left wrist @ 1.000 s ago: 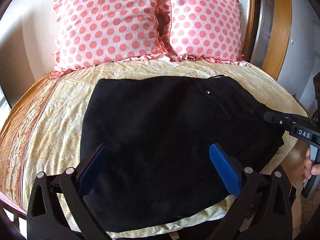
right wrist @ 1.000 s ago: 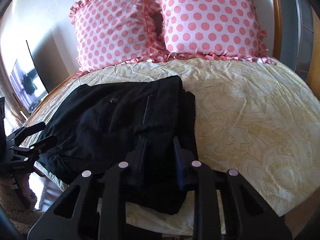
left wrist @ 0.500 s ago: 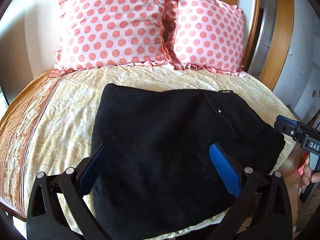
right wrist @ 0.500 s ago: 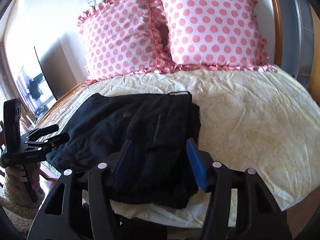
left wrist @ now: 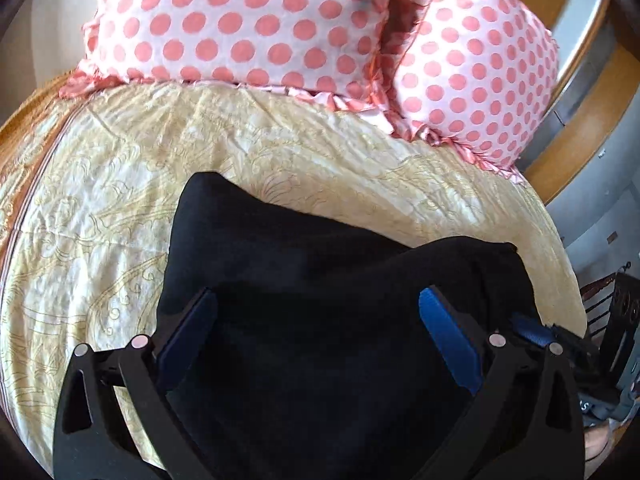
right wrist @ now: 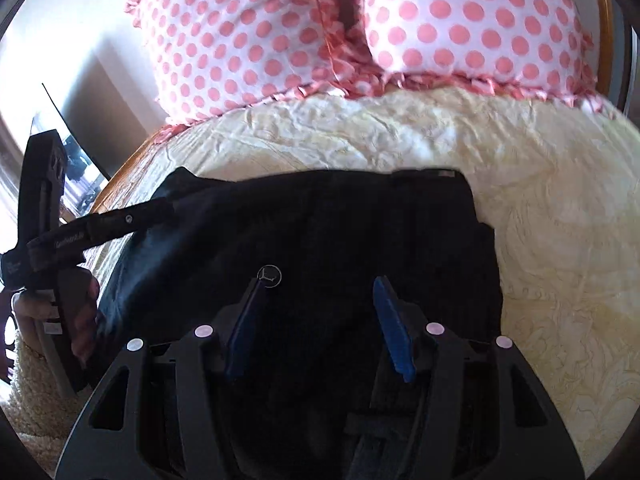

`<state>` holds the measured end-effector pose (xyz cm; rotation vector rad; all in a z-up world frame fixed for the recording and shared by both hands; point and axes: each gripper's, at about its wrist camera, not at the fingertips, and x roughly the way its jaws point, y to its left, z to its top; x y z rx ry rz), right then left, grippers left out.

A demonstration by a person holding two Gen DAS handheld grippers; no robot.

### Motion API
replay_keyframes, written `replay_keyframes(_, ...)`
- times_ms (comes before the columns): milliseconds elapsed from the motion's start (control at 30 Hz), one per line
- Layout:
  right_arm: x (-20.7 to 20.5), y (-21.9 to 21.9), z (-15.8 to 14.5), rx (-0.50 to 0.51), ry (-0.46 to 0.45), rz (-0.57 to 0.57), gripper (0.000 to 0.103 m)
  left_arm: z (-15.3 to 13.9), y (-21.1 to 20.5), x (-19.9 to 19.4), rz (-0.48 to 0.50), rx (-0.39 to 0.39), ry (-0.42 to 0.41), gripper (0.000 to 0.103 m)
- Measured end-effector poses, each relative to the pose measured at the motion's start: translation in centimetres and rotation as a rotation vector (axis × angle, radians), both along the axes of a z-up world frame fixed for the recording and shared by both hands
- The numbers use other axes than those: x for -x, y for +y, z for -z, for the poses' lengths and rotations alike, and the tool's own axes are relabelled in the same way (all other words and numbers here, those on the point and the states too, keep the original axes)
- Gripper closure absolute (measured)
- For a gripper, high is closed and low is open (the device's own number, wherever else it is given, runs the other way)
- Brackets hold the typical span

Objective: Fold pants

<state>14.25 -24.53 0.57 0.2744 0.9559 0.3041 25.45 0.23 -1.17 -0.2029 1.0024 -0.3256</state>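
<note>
A: Left wrist view first. The left gripper (left wrist: 318,330) has its blue fingers (left wrist: 448,344) spread wide, nothing pinched between them. They hang over the black pants (left wrist: 304,280), which lie folded on the bed (left wrist: 100,208).

B: Where on the bed?

A: Pants fill the frame from centre down to 6 o'clock. Cream patterned cover shows from 9 round to 2. Two pink polka-dot pillows (left wrist: 248,20) sit at 12 o'clock. A bit of the right gripper (left wrist: 536,330) pokes in at 4 o'clock, beside the pants' edge.

B: Right wrist view?

A: The right gripper (right wrist: 320,320) has just been opening; its fingers (right wrist: 394,336) stand moderately apart with only the pants' (right wrist: 320,220) cloth below them, not squeezed. A round button or emblem shows by the left finger's tip. Waistband edge lies toward 1 o'clock.

B: And the other tool?

A: At 9 o'clock, a hand (right wrist: 80,312) holds the left gripper's handle; its fingers (right wrist: 132,220) reach over the pants' corner. Pillows (right wrist: 460,24) at 12 again.
</note>
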Motion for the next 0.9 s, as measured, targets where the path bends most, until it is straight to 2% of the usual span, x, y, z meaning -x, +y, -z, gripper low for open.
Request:
replay_keyframes(67,0.3,-0.1,0.0,-0.001,-0.003,0.004,0.045,0.9,0.6,-0.8,-0.024,0.032,0.009,0.002)
replay_keyframes(200,0.8,0.2,-0.5,0.019,-0.041,0.001,0.044,0.5,0.2,-0.2,-0.028,-0.006,-0.004,0.002)
replay_keyframes(233,1.3,0.1,-0.9,0.005,-0.062,0.0,0.039,0.1,0.3,0.4,-0.025,-0.012,-0.015,0.002)
replay_keyframes(267,2.1,-0.1,-1.5,-0.012,-0.094,-0.009,0.032,-0.4,0.6,1.3,-0.019,-0.007,-0.031,0.002)
replay_keyframes(333,4.1,-0.4,-2.5,-0.035,-0.164,-0.047,0.027,-1.5,1.2,3.5,0.006,0.015,-0.066,0.002)
replay_keyframes(400,5.7,-0.4,-3.3,-0.018,-0.215,-0.073,0.026,-2.4,1.8,6.4,0.033,0.02,-0.114,0.002)
replay_keyframes(467,7.2,-0.4,-3.6,0.007,-0.236,-0.092,0.025,-2.8,1.7,9.3,0.074,0.018,-0.158,0.002)
replay_keyframes(533,8.0,-0.5,-3.2,0.012,-0.218,-0.092,0.022,-2.5,1.3,11.8,0.11,0.004,-0.191,0.002)
replay_keyframes(600,8.0,-0.6,-1.5,0.021,-0.163,-0.073,0.019,-1.4,0.5,13.5,0.143,-0.018,-0.198,0.002)
replay_keyframes(633,7.8,-0.6,-0.5,0.042,-0.146,-0.059,0.019,-0.5,0.0,13.8,0.152,-0.038,-0.177,0.002)
replay_keyframes(700,8.2,0.1,0.0,0.113,-0.182,-0.052,0.019,2.0,-0.8,13.4,0.158,-0.102,-0.133,0.002)
replay_keyframes(767,8.6,0.9,-0.5,0.163,-0.203,-0.057,0.018,2.2,-1.3,14.0,0.147,-0.176,-0.188,0.002)
replay_keyframes(833,9.6,0.9,-1.4,0.102,-0.242,-0.089,0.018,1.7,-1.3,14.6,0.15,-0.17,-0.182,0.002)
replay_keyframes(900,10.7,0.7,-2.2,0.028,-0.28,-0.121,0.018,0.7,-0.7,15.7,0.182,-0.094,-0.197,0.002)
